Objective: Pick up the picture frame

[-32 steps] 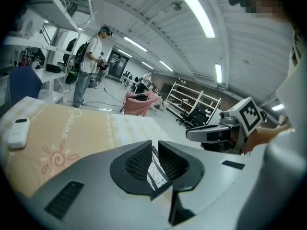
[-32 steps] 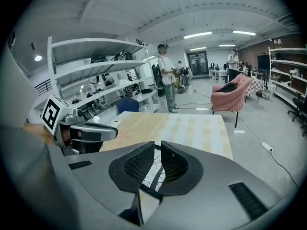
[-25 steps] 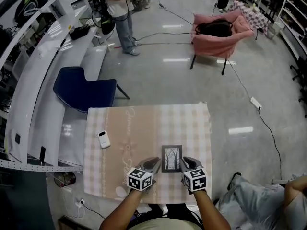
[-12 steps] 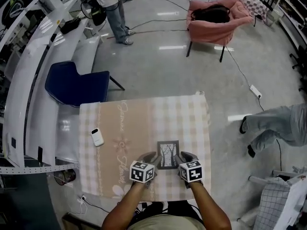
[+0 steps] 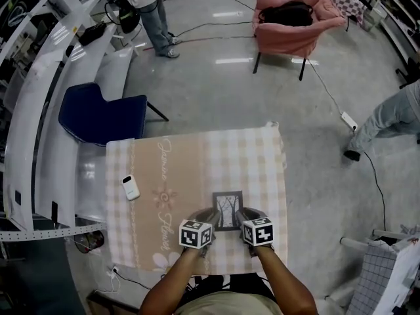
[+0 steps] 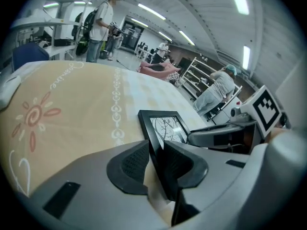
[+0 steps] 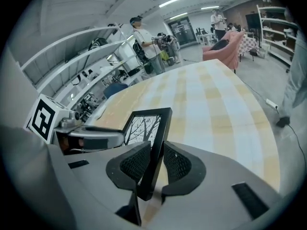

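Lower centre of head view: picture frame [image 5: 228, 210] on checked table [image 5: 249, 156]. Left gripper [image 5: 210, 216] fingers clamped on left edge, right gripper [image 5: 244, 214] fingers on right edge. Grasp seemingly made; lift remains.

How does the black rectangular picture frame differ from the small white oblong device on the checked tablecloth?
The black rectangular picture frame holds a tree picture; the small white oblong device is plain and smaller. The left gripper and the right gripper clamp the frame's side edges; the device lies untouched. The frame is near the front edge, the device further left. Both are over the checked tablecloth.
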`<action>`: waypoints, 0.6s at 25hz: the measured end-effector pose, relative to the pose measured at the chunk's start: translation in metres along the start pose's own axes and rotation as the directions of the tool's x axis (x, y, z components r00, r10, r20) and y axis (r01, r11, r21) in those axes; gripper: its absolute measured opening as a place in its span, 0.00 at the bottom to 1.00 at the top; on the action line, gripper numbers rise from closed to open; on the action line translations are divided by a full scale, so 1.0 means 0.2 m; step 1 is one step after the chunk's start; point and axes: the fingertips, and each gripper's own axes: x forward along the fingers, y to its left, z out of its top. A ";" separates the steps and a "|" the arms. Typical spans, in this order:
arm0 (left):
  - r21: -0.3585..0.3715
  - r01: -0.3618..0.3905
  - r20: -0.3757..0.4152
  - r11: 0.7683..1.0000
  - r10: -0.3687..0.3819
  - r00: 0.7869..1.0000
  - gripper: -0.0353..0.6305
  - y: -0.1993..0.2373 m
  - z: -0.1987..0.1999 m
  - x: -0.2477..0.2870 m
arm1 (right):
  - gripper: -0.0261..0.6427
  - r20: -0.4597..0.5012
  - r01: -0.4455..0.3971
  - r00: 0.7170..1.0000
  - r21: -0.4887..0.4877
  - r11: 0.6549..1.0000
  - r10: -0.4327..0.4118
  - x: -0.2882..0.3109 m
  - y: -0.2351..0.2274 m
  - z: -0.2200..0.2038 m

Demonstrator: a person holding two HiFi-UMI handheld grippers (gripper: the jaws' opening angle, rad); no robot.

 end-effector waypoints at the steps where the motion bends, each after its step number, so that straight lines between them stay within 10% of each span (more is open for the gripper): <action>1: -0.011 0.001 0.006 1.000 -0.001 1.000 0.20 0.00 0.00 0.00 | 0.17 -0.001 0.000 1.000 0.010 1.000 0.000 0.00 0.00 0.00; 15: -0.021 0.008 0.048 1.000 -0.007 0.999 0.18 -0.04 0.00 -0.08 | 0.16 0.031 0.033 0.999 -0.003 0.999 -0.033 -0.07 0.04 -0.01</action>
